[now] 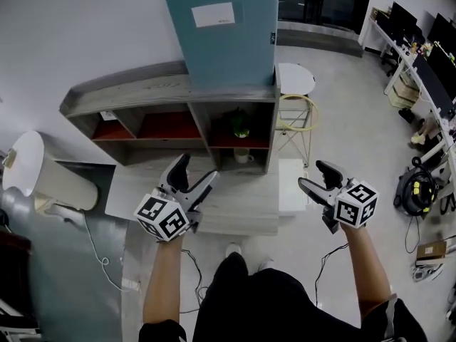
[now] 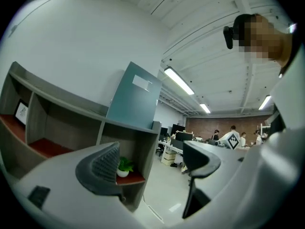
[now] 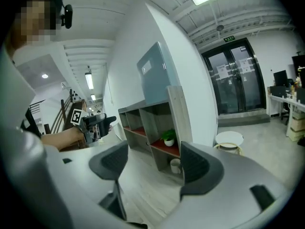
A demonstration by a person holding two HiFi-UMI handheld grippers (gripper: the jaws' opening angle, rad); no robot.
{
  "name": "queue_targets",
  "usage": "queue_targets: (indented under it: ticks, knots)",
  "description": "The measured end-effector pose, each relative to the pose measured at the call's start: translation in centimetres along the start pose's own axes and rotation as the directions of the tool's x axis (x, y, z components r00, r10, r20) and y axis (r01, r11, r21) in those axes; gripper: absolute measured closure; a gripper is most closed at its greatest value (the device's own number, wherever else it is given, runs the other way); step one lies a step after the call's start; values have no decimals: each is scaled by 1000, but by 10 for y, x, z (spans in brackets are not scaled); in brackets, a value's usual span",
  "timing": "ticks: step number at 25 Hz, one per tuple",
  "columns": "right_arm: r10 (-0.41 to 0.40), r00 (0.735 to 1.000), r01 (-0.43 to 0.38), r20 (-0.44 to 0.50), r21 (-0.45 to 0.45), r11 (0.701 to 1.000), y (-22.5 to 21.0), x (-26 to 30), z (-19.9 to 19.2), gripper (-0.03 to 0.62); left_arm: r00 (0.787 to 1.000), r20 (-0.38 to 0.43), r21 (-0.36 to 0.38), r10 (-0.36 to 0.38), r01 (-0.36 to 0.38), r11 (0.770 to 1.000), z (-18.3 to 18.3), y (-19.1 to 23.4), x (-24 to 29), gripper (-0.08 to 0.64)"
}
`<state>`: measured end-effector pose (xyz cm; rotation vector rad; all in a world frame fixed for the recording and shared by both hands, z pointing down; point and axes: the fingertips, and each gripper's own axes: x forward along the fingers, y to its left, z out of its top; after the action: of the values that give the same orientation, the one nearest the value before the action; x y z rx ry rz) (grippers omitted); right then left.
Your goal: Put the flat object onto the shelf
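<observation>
A flat blue-grey board with a white label stands upright on top of the grey shelf unit, leaning against the white wall; it also shows in the left gripper view as the board and in the right gripper view as the board. My left gripper is open and empty, held in front of the shelf, well below the board. My right gripper is open and empty too, off to the right of the shelf unit. Neither touches anything.
The shelf has red-lined compartments; one holds a small potted plant, with a white cup below. A white round stool stands to the right, a white bin to the left. Desks with monitors line the far right.
</observation>
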<state>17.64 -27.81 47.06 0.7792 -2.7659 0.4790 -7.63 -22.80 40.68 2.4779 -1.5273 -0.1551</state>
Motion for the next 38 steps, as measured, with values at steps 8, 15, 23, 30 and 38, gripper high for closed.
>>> queue_targets:
  ticks: [8, 15, 23, 30, 38]
  knots:
    - [-24, 999, 29, -45, 129, 991, -1, -38, -109, 290, 990, -74, -166, 119, -130, 978, -113, -36, -59, 149]
    - [-178, 983, 185, -53, 249, 950, 4, -82, -185, 431, 975, -147, -185, 168, -194, 963, -164, -66, -93, 149]
    - [-214, 971, 236, -108, 271, 933, 69, -101, -223, 589, 988, -156, -146, 8, -31, 989, -157, -114, -101, 149]
    - [-277, 960, 276, -27, 237, 932, 162, -93, -200, 592, 984, -160, -83, -78, 65, 994, -156, -141, -166, 152]
    - [-213, 977, 212, -16, 186, 959, 304, -47, -204, 592, 994, -86, -176, -69, 53, 983, -165, -140, -281, 241]
